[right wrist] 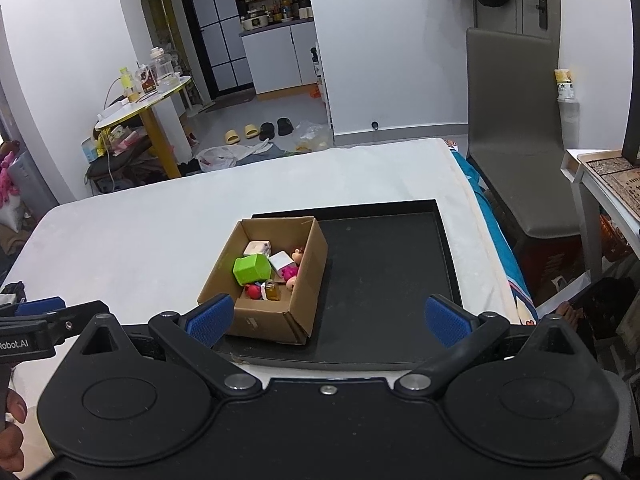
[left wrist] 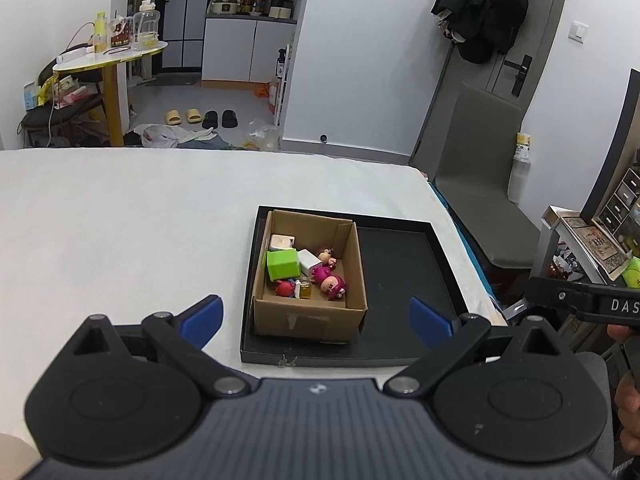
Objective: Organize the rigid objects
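The cardboard box (right wrist: 272,280) blocks the black tray's (right wrist: 384,280) left half; its right half seems clear.

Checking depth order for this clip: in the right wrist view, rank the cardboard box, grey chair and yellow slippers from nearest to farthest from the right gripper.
1. Cardboard box, just ahead of the right gripper, on the left of the black tray.
2. Grey chair, beyond the bed's right edge.
3. Yellow slippers, on the floor, far left.
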Tool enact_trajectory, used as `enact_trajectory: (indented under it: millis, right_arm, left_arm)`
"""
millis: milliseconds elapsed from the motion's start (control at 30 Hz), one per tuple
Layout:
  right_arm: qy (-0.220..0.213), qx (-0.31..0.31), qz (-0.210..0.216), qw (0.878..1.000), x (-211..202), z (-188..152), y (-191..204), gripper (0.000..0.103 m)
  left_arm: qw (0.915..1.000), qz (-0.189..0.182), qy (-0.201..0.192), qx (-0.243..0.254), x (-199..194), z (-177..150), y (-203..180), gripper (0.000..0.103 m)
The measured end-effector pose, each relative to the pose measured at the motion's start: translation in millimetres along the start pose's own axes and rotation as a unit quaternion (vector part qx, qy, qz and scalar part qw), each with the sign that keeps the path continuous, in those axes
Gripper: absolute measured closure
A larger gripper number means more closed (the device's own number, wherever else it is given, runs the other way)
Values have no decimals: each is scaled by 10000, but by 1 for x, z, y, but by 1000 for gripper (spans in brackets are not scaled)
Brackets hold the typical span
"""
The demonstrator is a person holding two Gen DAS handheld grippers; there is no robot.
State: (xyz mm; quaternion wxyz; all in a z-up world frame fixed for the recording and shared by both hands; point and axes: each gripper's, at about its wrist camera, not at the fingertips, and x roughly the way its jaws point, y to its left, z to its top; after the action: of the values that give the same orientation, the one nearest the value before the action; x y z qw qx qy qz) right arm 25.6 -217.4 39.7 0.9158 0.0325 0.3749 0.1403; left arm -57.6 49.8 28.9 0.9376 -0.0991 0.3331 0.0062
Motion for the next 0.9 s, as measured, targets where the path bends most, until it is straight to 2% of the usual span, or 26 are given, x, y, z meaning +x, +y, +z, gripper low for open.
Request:
enact_trajectory:
  millis: [900]
  right_arm:
    - [49, 38, -3, 10000, 1, 0, 0, 0]
  left_arm:
    - [9999, 76, -28, 132, 0, -5, -4, 4]
